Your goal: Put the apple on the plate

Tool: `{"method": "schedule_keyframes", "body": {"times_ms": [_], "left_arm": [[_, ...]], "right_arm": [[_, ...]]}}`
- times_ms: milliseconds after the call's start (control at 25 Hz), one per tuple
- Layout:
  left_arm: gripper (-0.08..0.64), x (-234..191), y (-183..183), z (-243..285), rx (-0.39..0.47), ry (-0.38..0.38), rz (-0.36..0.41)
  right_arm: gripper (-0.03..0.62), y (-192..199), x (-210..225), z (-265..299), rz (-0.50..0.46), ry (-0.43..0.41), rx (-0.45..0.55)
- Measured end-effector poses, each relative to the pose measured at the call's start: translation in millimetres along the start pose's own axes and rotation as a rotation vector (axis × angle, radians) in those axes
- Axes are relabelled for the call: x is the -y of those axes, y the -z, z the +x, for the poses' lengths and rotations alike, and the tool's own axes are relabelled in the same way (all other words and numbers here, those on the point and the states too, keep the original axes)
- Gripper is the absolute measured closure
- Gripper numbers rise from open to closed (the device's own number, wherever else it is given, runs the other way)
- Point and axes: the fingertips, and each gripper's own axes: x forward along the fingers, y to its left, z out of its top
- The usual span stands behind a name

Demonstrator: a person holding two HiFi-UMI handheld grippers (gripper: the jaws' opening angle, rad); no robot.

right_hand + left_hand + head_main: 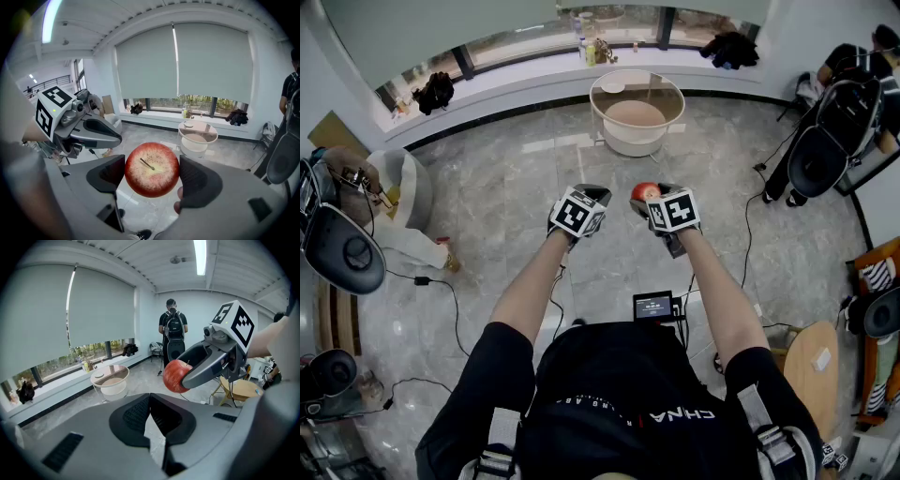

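The right gripper (151, 174) has its jaws clamped on the apple (152, 161). The left gripper (149, 401) has its jaws together, empty. The plate (612, 86), apparently, lies far ahead on the round surface (667, 94).

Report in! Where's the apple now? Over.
Right gripper shut on apple. Left gripper shut, empty. Plate on round table, across the floor, not reached.

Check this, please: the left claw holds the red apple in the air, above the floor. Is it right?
No. The right claw holds the apple, as the right gripper view shows; the left claw is shut and empty. The rest is right.
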Motion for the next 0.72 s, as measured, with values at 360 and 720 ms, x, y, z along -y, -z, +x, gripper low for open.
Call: {"method": "schedule_keyframes", "body": {"times_ms": [360, 720], "left_arm": [[0.541, -10, 6, 2, 0.017, -0.006, -0.070], [0.541, -9, 11, 9, 0.021, 0.027, -0.074]], "right_arm": [[0.212, -1, 7, 4, -0.031, 0.006, -0.010], [0.212, 1, 4, 10, -0.002, -0.010, 0.000]]}}
